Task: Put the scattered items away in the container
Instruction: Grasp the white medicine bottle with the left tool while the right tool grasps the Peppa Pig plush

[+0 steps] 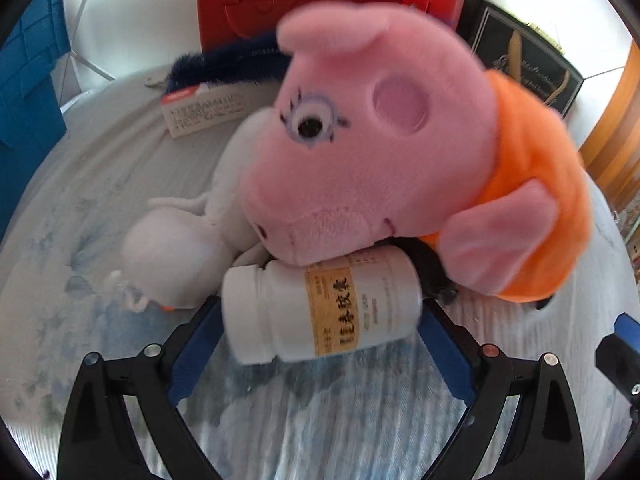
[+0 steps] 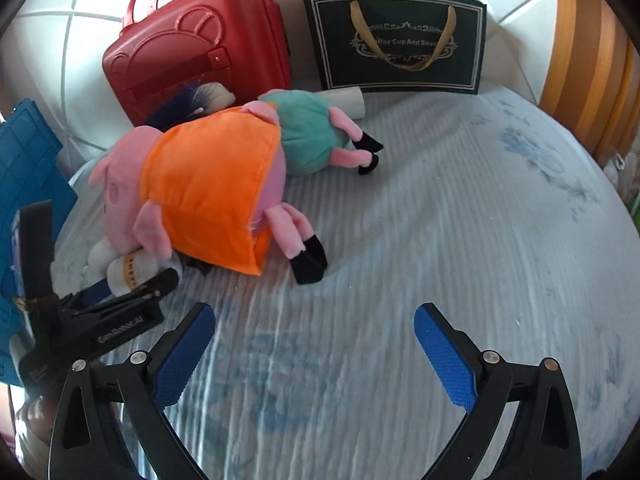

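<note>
Item: white pill bottle [image 1: 320,306], lying on its side on the bed [image 2: 440,220] toward its left edge, tucked under the snout of the orange-dressed pig plush [image 1: 380,140]. Likely light, rigid, smooth, prone to rolling; best taken across the labelled body.
Left tongs [image 1: 320,344]: wide, straddling the bottle, not clamped.
Right tongs [image 2: 314,354]: wide, empty.

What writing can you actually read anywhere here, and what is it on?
"Coffee Cup And Sauc...", partly covered by the handle: black gift bag.
"GenRobot.AI", roughly: left gripper body.
Orange label with Chinese characters, blurred: white bottle.
Small print, unreadable: white sewn tag.
</note>
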A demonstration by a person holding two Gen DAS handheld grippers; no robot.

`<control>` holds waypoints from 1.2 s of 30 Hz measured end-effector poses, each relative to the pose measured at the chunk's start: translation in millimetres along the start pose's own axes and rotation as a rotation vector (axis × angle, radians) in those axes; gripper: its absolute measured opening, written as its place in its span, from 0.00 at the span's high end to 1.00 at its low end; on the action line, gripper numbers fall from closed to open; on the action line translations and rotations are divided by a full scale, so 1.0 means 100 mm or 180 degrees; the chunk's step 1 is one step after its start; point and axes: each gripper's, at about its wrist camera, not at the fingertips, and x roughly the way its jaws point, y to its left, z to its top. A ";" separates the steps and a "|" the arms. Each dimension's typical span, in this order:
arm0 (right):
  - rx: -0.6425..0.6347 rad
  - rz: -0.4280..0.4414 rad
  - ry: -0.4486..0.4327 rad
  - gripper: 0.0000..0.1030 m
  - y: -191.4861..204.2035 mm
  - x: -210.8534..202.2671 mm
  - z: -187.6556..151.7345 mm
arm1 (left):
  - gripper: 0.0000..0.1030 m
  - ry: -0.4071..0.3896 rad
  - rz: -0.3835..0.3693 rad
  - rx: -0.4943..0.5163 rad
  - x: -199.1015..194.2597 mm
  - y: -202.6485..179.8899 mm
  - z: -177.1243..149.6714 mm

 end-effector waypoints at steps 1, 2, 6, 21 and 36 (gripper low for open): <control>-0.0018 0.0033 -0.0005 0.02 0.01 0.04 0.02 | 0.18 -0.0046 0.0039 0.0021 -0.01 0.00 -0.01; -0.0042 0.0073 -0.0019 0.02 0.03 0.07 0.05 | 0.18 -0.0093 0.0067 0.0041 -0.05 0.02 -0.03; -0.0156 0.0250 -0.0062 0.02 0.23 0.18 0.15 | 0.19 -0.0223 0.0131 0.0035 -0.30 0.16 -0.05; -0.0519 0.0282 -0.0105 0.00 0.76 0.67 0.51 | 0.22 -0.0533 0.0221 -0.0003 -0.50 0.37 0.27; -0.0404 0.0477 -0.0409 0.40 0.71 0.17 0.36 | 0.22 -0.0814 0.0201 0.0064 -0.97 0.30 0.16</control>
